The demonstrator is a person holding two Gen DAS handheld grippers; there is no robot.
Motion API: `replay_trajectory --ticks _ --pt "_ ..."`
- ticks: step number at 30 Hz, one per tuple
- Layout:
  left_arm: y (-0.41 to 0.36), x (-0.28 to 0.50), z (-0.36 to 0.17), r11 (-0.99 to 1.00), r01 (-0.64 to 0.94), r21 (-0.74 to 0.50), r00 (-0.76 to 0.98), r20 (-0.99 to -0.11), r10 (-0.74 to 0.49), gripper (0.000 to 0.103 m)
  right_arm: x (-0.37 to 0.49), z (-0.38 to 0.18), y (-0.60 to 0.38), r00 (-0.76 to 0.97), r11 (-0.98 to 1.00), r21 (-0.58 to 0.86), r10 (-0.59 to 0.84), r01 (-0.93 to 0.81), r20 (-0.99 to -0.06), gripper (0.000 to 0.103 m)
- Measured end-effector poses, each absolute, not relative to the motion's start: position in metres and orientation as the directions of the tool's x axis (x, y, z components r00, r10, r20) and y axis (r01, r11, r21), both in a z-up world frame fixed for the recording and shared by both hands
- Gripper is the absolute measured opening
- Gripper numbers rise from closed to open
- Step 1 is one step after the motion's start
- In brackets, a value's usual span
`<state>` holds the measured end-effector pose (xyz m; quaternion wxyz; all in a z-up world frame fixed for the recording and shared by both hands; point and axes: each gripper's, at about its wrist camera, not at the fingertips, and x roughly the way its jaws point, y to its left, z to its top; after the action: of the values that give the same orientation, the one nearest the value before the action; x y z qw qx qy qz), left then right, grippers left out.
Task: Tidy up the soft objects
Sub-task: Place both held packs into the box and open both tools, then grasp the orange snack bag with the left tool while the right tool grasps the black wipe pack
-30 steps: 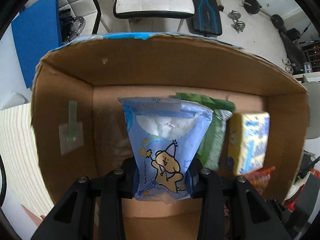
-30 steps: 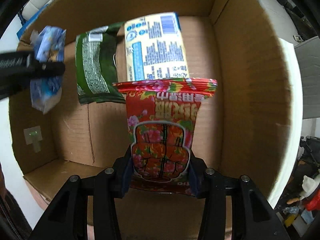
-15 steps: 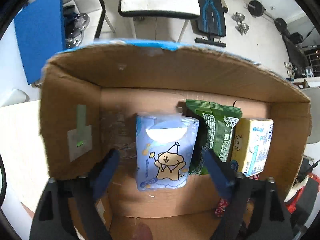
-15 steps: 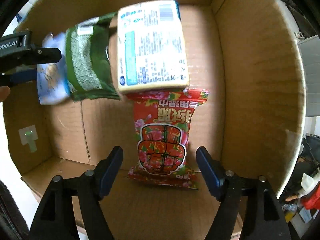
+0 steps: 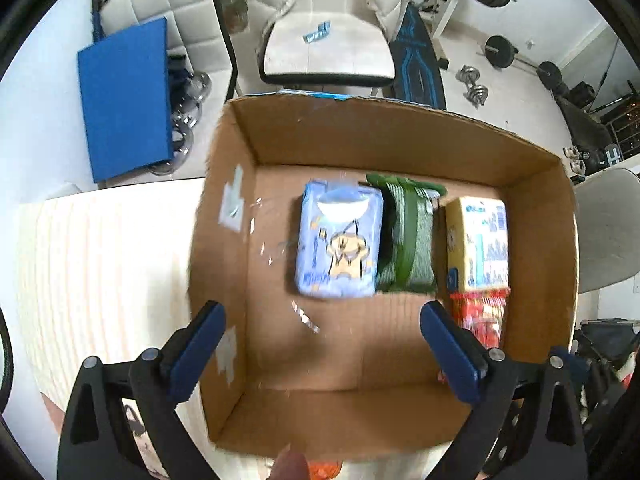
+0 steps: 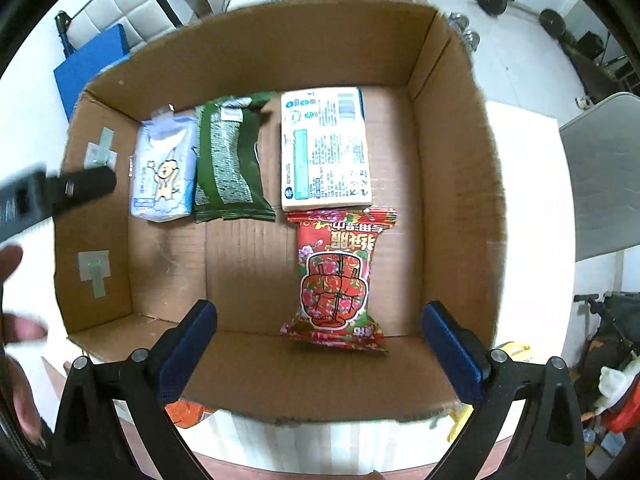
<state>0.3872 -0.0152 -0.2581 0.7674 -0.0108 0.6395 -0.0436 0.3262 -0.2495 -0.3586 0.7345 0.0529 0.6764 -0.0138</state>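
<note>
**Four soft packs down in the box, both hand-held grippers empty above it**

Going left to right across the cardboard box (image 6: pixel 452 168), as the right wrist view shows it: the blue tissue pack (image 6: pixel 164 172) with the cartoon dog lies nearest the left wall, the green pack (image 6: pixel 230 160) is pressed against its right side, and the cream tissue pack (image 6: pixel 324 148) lies just beside that after a narrow gap. All three run with their long axes toward the far wall. The red floral pack (image 6: pixel 340 276) lies nearer the camera, its far end touching the cream pack's near edge, so the two form one line along the right half of the floor.

The left hand-held gripper (image 5: pixel 324 356) hangs over the box's left near corner, jaws spread wide and holding nothing; the blue pack lies ahead of it and a little right of centre. The right hand-held gripper (image 6: pixel 320 356) is likewise wide open and empty, with the red pack straight ahead between its fingers and lengthwise along its reach.

My reading is that the packing is well along. Orange (image 6: pixel 188 412) and yellow (image 6: pixel 512 350) items peek out past the box's near edge on the tabletop (image 6: pixel 532 200); the right hand looks nearer to them, though what they are cannot be told.
</note>
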Motion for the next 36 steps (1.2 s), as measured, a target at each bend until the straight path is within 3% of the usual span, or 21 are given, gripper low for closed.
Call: replay_trajectory --ticks 11,25,30,36 --pt "-0.015 0.310 -0.201 0.998 0.063 -0.024 0.346 -0.937 -0.044 0.100 0.255 -0.294 -0.255 0.263 0.998 0.006 -0.010 0.062 -0.965 0.103" --pt "-0.013 0.245 -0.148 0.998 0.063 -0.020 0.436 -0.899 -0.045 0.100 0.192 -0.228 -0.250 0.368 0.996 0.071 0.047 0.052 -0.929 0.103" --pt "-0.002 0.226 -0.178 0.995 0.080 0.055 0.397 -0.918 0.019 0.100 0.172 -0.249 -0.257 0.302 0.991 0.119 0.096 0.058 -0.948 0.103" --pt "-0.007 0.215 -0.274 0.970 0.224 0.098 0.207 -0.977 0.051 0.099 0.165 -0.321 -0.255 0.145 0.988 0.152 0.149 0.006 -0.978 0.103"
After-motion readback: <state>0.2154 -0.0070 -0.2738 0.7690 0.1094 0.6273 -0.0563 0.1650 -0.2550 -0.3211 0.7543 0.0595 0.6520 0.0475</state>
